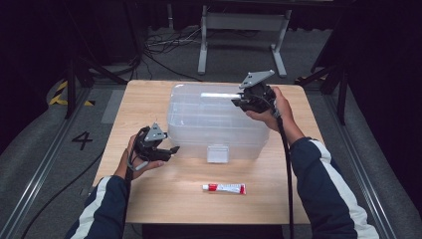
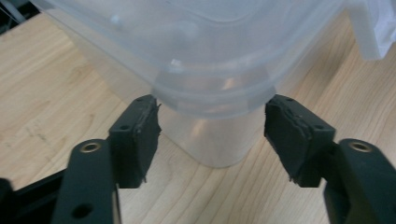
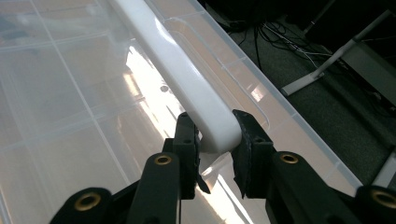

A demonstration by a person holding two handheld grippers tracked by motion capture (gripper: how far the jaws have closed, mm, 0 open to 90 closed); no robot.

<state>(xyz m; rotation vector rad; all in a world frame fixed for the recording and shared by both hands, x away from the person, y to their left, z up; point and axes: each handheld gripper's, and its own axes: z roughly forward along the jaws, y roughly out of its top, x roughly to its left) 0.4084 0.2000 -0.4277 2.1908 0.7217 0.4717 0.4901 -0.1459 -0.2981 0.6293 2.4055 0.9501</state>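
Right hand-held gripper clamps the white handle of one translucent lidded bin; left hand-held gripper gapes wide at its corner.

Big clear plastic box blocks middle of light wooden table. Small red-and-white tube lies in front. Open room on both sides.

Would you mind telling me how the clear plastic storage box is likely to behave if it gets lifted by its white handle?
The clear box looks empty, so probably light. Its thin glossy walls may flex and feel slippery. The right claw grips the white handle at one end, so the box might tilt.
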